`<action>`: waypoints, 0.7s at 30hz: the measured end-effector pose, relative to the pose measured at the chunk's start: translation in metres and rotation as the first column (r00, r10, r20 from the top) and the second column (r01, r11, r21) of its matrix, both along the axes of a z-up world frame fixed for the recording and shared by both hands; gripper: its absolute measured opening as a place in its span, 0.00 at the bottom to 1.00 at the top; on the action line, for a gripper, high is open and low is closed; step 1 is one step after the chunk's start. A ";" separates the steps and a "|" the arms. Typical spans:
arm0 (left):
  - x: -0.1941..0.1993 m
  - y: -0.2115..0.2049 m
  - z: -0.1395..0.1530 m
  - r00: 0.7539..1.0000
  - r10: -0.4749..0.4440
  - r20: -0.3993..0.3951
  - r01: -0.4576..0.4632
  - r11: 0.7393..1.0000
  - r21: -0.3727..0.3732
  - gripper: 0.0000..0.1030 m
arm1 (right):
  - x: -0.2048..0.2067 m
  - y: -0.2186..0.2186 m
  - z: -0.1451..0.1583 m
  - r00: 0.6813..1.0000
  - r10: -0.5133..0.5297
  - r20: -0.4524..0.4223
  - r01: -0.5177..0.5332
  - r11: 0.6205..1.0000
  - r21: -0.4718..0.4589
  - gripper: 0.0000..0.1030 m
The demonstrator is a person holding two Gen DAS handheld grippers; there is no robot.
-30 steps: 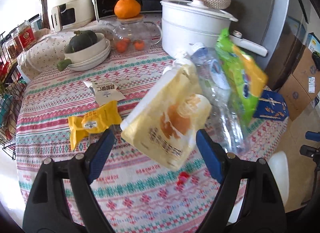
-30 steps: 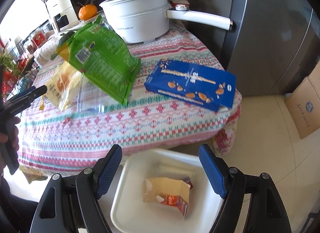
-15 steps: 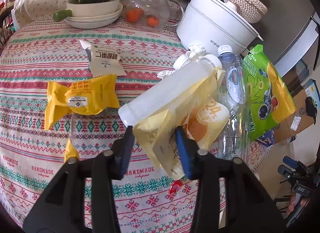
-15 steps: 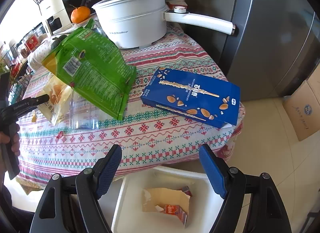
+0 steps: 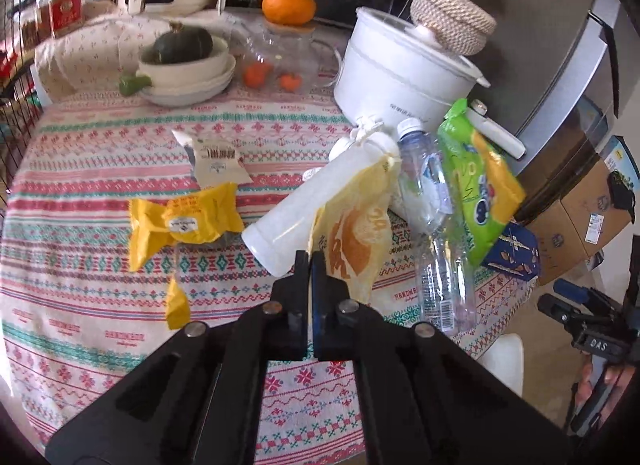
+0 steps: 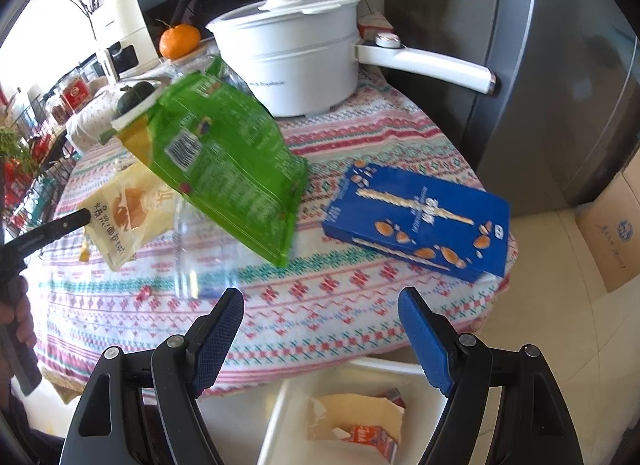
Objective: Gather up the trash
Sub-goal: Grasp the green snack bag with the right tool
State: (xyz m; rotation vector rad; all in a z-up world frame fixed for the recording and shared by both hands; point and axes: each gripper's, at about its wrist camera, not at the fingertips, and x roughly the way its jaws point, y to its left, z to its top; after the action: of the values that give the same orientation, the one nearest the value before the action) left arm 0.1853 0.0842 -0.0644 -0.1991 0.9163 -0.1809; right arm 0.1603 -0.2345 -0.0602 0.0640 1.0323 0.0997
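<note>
My left gripper [image 5: 310,259] is shut on the lower edge of a pale yellow bread bag [image 5: 356,237], which leans over a white bottle [image 5: 320,205]. The bag also shows in the right wrist view [image 6: 128,213]. Beside it lie a clear plastic bottle [image 5: 436,241], a green snack bag [image 5: 476,181] and a blue box [image 6: 416,221]. A yellow wrapper [image 5: 184,221] and a white wrapper [image 5: 216,161] lie on the tablecloth. My right gripper [image 6: 320,317] is open and empty above the white bin [image 6: 280,421], which holds a torn carton [image 6: 356,421].
A white pot [image 5: 404,73] with a long handle [image 6: 428,65] stands at the back of the table. Bowls with a squash [image 5: 184,61], a glass teapot [image 5: 276,61] and an orange [image 5: 288,5] sit behind. A fridge [image 6: 560,65] and cardboard boxes [image 6: 612,233] are at the right.
My left gripper has closed from wide open onto the yellow bread bag. My right gripper has moved up and closer to the table edge, still open.
</note>
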 end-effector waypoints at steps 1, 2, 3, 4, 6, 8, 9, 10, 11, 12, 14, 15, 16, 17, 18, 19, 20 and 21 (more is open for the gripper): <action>-0.003 0.001 0.005 1.000 0.000 0.013 0.000 1.000 0.006 0.01 | 0.001 0.004 0.001 1.000 0.006 0.010 -0.006 1.000 0.003 0.79; -0.008 0.004 0.010 1.000 0.000 0.025 -0.001 1.000 0.011 0.01 | 0.003 0.009 0.003 1.000 0.012 0.021 -0.013 1.000 0.006 0.79; -0.012 0.007 0.014 0.999 0.001 0.033 -0.001 1.000 0.015 0.01 | 0.004 0.014 0.004 0.999 0.018 0.030 -0.019 1.000 0.009 0.79; -0.012 0.009 0.015 0.999 0.002 0.039 -0.003 1.000 0.020 0.01 | 0.006 0.021 0.006 0.999 0.029 0.045 -0.030 0.999 0.013 0.79; -0.018 0.014 0.019 0.999 0.003 0.052 -0.005 1.000 0.029 0.01 | 0.009 0.034 0.009 0.996 0.052 0.067 -0.053 0.998 0.016 0.79; -0.027 0.019 0.022 0.998 0.003 0.060 -0.005 0.999 0.037 0.01 | 0.013 0.048 0.011 0.992 0.079 0.094 -0.080 0.997 0.009 0.79; -0.029 0.022 0.022 0.998 0.001 0.059 -0.004 0.999 0.041 0.01 | 0.014 0.056 0.013 0.990 0.092 0.109 -0.092 0.996 -0.001 0.79; -0.032 0.024 0.022 0.998 0.001 0.059 -0.004 0.999 0.044 0.01 | 0.016 0.066 0.014 0.985 0.110 0.130 -0.109 0.994 -0.016 0.79; -0.034 0.026 0.023 0.998 0.003 0.057 -0.005 0.999 0.047 0.01 | 0.018 0.071 0.014 0.982 0.121 0.143 -0.118 0.993 -0.028 0.79; -0.037 0.028 0.023 0.999 0.004 0.054 -0.007 0.999 0.052 0.01 | 0.020 0.077 0.014 0.979 0.130 0.156 -0.125 0.991 -0.040 0.79; -0.041 0.031 0.023 0.999 0.006 0.050 -0.009 0.999 0.053 0.01 | 0.025 0.090 0.014 0.972 0.149 0.180 -0.142 0.989 -0.052 0.79; -0.043 0.033 0.023 0.999 0.008 0.050 -0.011 0.999 0.052 0.01 | 0.029 0.096 0.013 0.969 0.158 0.189 -0.151 0.987 -0.052 0.78; -0.044 0.034 0.023 0.999 0.009 0.050 -0.012 0.998 0.054 0.01 | 0.031 0.100 0.012 0.967 0.164 0.195 -0.156 0.986 -0.053 0.78; -0.045 0.034 0.024 0.999 0.009 0.052 -0.012 0.998 0.057 0.01 | 0.035 0.105 0.011 0.965 0.169 0.202 -0.161 0.985 -0.054 0.77; -0.046 0.034 0.024 0.999 0.008 0.054 -0.011 0.998 0.060 0.01 | 0.038 0.108 0.009 0.964 0.171 0.206 -0.163 0.985 -0.057 0.73; -0.047 0.035 0.024 0.998 0.008 0.055 -0.011 0.998 0.061 0.01 | 0.042 0.111 0.007 0.963 0.172 0.207 -0.163 0.985 -0.058 0.67; -0.048 0.035 0.024 0.998 0.008 0.055 -0.011 0.998 0.059 0.01 | 0.046 0.114 0.004 0.964 0.169 0.205 -0.162 0.985 -0.054 0.65; -0.048 0.035 0.024 0.998 0.008 0.054 -0.011 0.998 0.057 0.01 | 0.049 0.116 0.003 0.965 0.165 0.203 -0.158 0.986 -0.052 0.59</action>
State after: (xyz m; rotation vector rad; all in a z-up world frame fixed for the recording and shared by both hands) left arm 0.1370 0.1187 -0.0406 -0.1449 0.8656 -0.1502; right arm 0.2095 -0.1190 -0.0575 -0.0619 0.8297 0.2320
